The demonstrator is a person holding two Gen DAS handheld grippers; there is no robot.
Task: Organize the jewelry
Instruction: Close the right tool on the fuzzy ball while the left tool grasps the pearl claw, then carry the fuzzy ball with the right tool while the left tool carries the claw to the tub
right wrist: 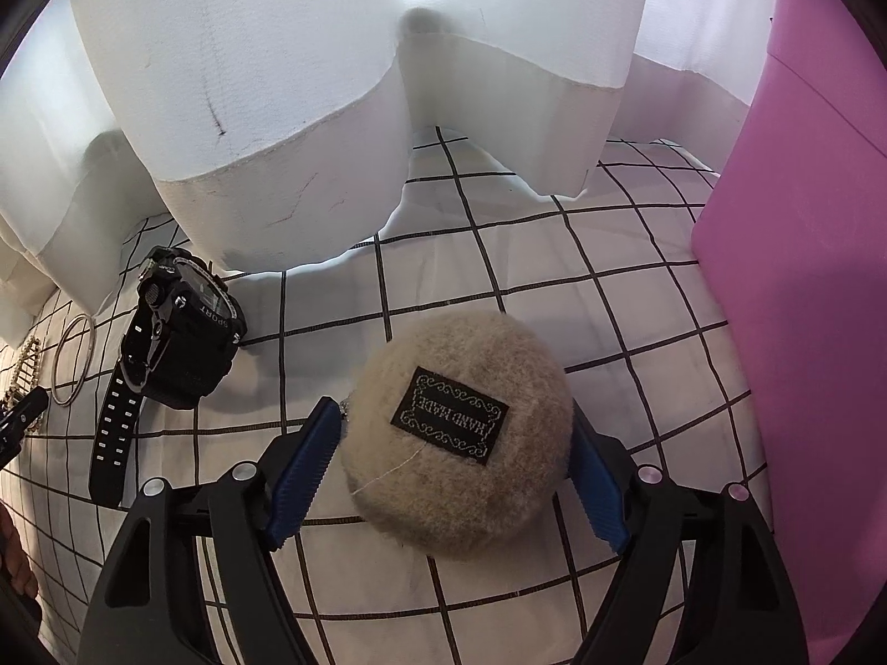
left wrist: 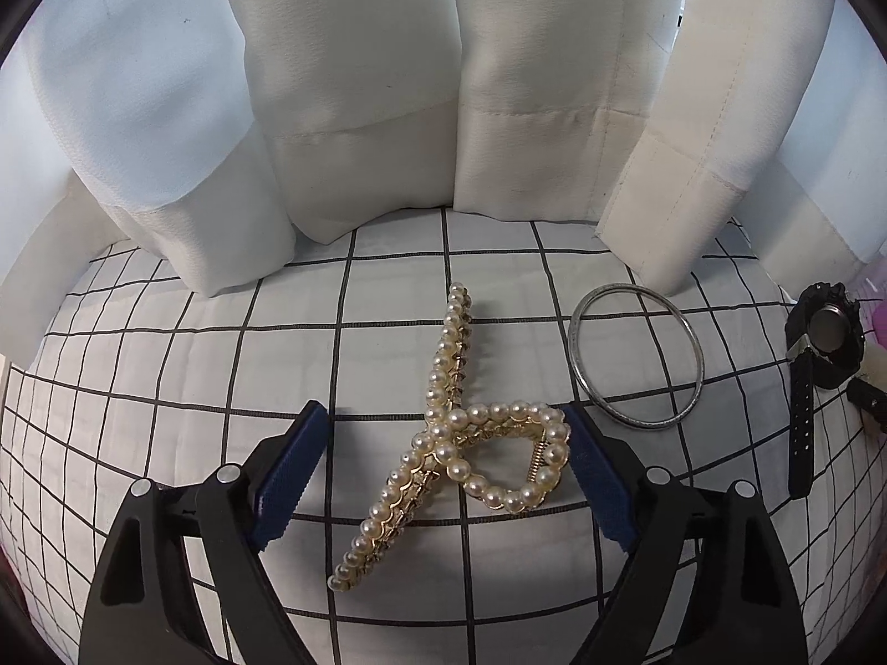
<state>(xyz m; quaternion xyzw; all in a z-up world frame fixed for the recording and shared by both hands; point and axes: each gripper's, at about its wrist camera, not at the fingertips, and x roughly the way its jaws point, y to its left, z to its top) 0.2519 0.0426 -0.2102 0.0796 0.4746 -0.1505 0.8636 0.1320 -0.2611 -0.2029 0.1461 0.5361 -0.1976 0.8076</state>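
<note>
White grid-checked cloth (left wrist: 166, 388); left fingers (left wrist: 310, 443) spread around clip (left wrist: 443, 443), right fingers (right wrist: 310, 443) around pouf (right wrist: 460, 443).

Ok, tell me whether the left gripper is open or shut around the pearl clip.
Open. The left gripper has its blue pads either side of the pearl hair clip, with clear cloth showing beside one pad.

The left gripper (left wrist: 443, 476) has two black plastic arms, each with triangular cut-outs and round silver screw heads at the joints, ending in dark blue ribbed pads (left wrist: 291, 476). The right gripper (right wrist: 449, 476) is built alike: black arms, silver screws, blue ridged fingers (right wrist: 302, 476). Bare skin shows at the right wrist view's lower left edge.
</note>
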